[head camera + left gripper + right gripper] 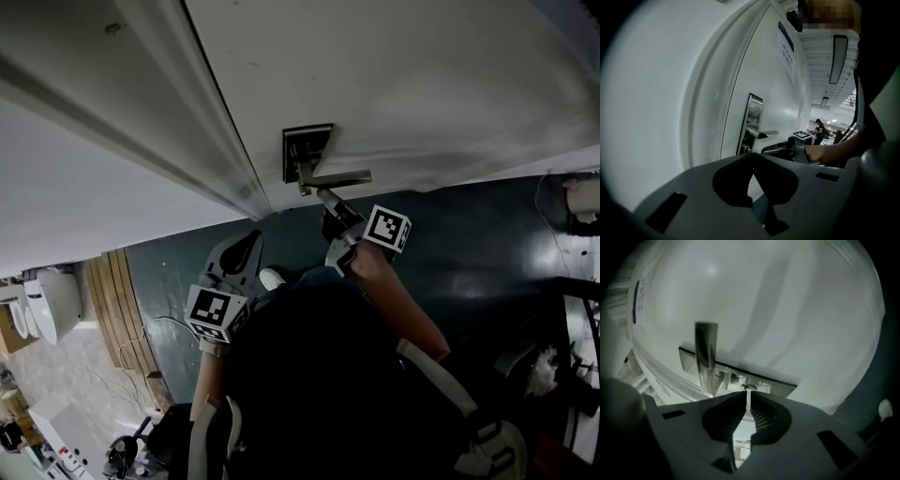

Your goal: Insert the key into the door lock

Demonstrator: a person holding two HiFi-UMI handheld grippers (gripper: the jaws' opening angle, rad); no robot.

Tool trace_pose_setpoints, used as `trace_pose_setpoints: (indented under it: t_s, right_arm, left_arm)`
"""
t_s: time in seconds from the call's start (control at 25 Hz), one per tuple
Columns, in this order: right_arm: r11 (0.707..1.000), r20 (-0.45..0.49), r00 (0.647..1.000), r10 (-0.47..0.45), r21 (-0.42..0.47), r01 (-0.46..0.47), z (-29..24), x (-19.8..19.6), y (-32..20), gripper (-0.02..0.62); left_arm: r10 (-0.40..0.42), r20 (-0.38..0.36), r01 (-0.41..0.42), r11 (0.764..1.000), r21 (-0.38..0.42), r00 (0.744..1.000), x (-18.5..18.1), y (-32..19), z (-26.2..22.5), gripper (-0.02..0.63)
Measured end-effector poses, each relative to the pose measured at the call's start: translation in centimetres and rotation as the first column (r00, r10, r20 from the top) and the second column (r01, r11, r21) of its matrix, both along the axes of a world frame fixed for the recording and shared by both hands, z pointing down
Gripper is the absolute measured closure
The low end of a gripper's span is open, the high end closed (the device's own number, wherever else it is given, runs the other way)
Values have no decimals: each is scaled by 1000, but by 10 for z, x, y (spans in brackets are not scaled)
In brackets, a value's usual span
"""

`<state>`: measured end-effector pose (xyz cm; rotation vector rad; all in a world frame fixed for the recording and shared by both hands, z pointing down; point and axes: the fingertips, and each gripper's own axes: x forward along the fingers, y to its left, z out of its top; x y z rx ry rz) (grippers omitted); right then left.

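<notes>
Your right gripper [747, 397] is clenched on what looks like the key [748, 404], a thin sliver seen edge-on between the jaws. Its tip sits right at the lock [748, 386], beside the handle [706, 357]. Keep the blade square to the door [422, 84] and push straight along it. If it balks, ease back and re-aim rather than twist. Your left gripper [752, 161] hangs well apart from the lock, jaws pressed together on nothing. Leave it clear of the handle.

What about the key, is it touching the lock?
Cannot tell. The right gripper view shows the key reaching the lock, but it looks along the key, hiding any gap.
</notes>
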<state>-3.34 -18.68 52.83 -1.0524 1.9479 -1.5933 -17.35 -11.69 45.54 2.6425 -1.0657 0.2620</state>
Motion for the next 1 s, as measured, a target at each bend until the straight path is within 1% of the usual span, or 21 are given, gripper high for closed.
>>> trace_pose_setpoints:
  t_s: [0.12,0.24,0.4,0.6,0.76,0.84,1.0]
  right_arm:
    - [999,-117,993,-1,31,4,-5,22,6,558]
    - [998,-177,984,16,66,-4,-13,42,10,559]
    - [991,-295,955,42,131,-3,-24,67,16,566]
    - [973,-462,884,77,226,33,-52,91,23,568]
    - [946,-580,806,119,312,85,-81,106,26,568]
    - [930,-627,766,144,351,113,-95,110,28,568]
    - [900,-690,699,188,406,158,-119,117,32,568]
  left_arm:
    - [13,1,-13,1000,-15,1000,15,-1,-1,598]
    - [36,-8,-36,999,-6,999,32,-4,-3,598]
    - [49,-20,-49,999,-3,999,51,-7,-6,598]
    - [78,-25,-78,997,25,997,73,-13,-14,598]
    - [86,-30,-84,995,58,996,86,-19,-28,598]
    - [90,-30,-87,993,75,996,92,-22,-34,598]
    - [96,-15,-94,990,107,995,100,-25,-43,598]
